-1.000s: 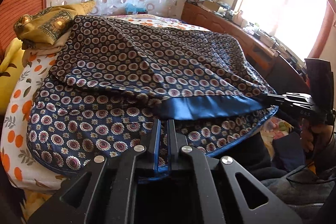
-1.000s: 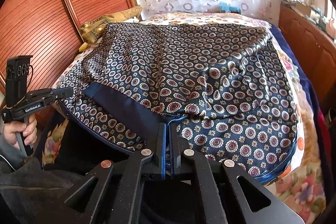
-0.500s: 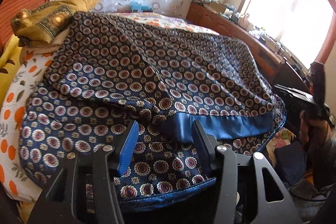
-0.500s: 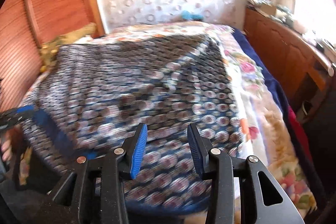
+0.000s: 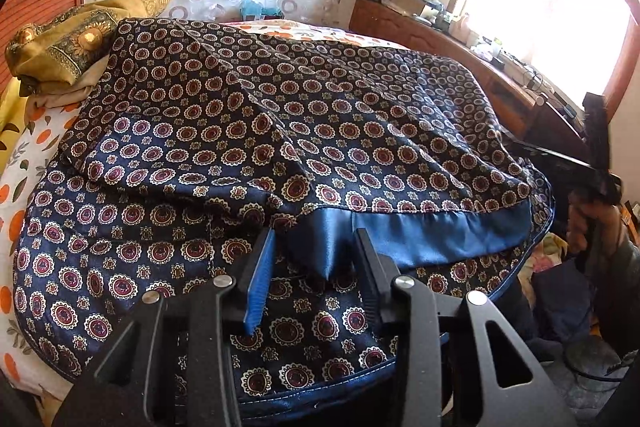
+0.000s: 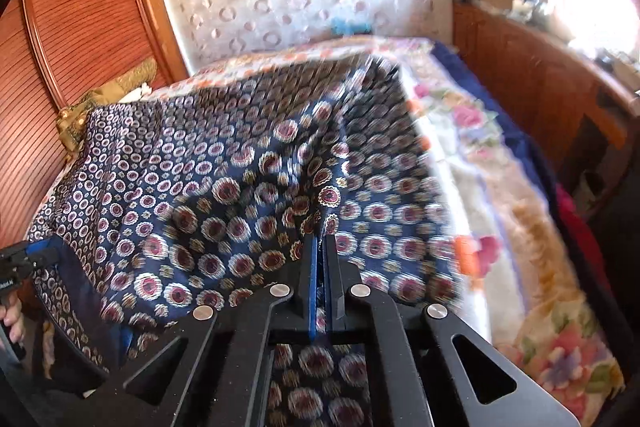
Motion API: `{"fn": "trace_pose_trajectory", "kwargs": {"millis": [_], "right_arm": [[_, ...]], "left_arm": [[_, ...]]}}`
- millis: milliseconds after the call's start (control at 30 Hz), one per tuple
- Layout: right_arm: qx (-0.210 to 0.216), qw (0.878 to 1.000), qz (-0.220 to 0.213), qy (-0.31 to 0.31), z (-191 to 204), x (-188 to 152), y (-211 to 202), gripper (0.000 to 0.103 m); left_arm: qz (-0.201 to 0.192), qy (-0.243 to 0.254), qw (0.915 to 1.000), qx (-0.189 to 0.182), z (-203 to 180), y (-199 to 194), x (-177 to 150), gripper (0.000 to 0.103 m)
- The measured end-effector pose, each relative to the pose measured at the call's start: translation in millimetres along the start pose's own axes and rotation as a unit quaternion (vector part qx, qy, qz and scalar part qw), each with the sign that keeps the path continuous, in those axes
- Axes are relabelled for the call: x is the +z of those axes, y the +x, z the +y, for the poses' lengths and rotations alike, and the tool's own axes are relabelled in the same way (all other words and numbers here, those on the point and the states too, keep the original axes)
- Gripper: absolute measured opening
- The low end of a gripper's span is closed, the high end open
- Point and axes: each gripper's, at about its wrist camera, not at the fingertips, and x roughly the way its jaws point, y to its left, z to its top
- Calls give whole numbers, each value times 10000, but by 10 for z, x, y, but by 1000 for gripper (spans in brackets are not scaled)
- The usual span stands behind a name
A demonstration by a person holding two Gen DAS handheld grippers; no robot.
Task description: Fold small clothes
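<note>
While the patterned garment (image 5: 248,131) lay spread over the bed (image 6: 500,163), the left gripper (image 5: 316,247) hung over its near hem, jaws closing with the plain blue band between them but untouched. The right gripper (image 6: 322,247) was clamped shut on a raised fold of the garment.

Right gripper (image 6: 320,247) jaws pinched together on the patterned cloth (image 6: 224,187), lifting a ridge. Cloth spread over floral bed (image 6: 500,187). Left gripper (image 6: 20,261) at far left edge, hand (image 6: 12,319) below it. Frame blurred.
</note>
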Motion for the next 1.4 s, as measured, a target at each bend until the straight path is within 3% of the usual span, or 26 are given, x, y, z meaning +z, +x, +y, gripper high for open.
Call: {"fn": "trace_pose_trajectory", "kwargs": {"millis": [100, 200, 367, 700, 800, 833, 933, 967, 1133, 1233, 1300, 1400], "right_arm": [[-553, 9984, -130, 23, -69, -105, -367, 2], [-456, 9987, 23, 241, -176, -226, -500, 2], [-574, 9983, 116, 3, -84, -233, -435, 2], [-732, 9972, 64, -118, -32, -163, -232, 2], [-717, 9974, 87, -81, -46, -160, -215, 2], [-724, 9973, 84, -76, -40, -158, -218, 2], [-726, 9973, 78, -61, -52, -158, -234, 2], [-712, 9974, 66, -49, -36, -166, -262, 2], [-784, 9969, 47, -100, 1, -200, -325, 3], [-835, 9964, 6, -160, 53, -189, -337, 21], [-823, 9963, -48, -224, 99, -169, -351, 48], [-709, 9969, -247, -238, 187, -134, -418, 51]], "left_arm": [[-4, -11, 10000, -14, -6, -7, -18, 40], [-55, -52, 10000, -36, 10, -13, -32, 40], [-32, 0, 10000, -21, 17, 17, -22, 5], [-148, -160, 9996, -186, -61, -455, -199, 3], [-30, -124, 9999, -37, -53, -437, -247, 8], [-5, -146, 9999, 23, -37, -424, -250, 20], [-130, -301, 9994, 89, 101, -470, -219, 33], [-189, -330, 9992, 137, 151, -494, -200, 42], [-601, -536, 9928, 886, 551, -647, -47, 46], [-623, -810, 9864, 1285, 886, -618, 34, 46], [-511, -973, 9837, 1426, 1109, -541, 73, 46], [-280, -1163, 9840, 1322, 1306, -373, 135, 46]]}}
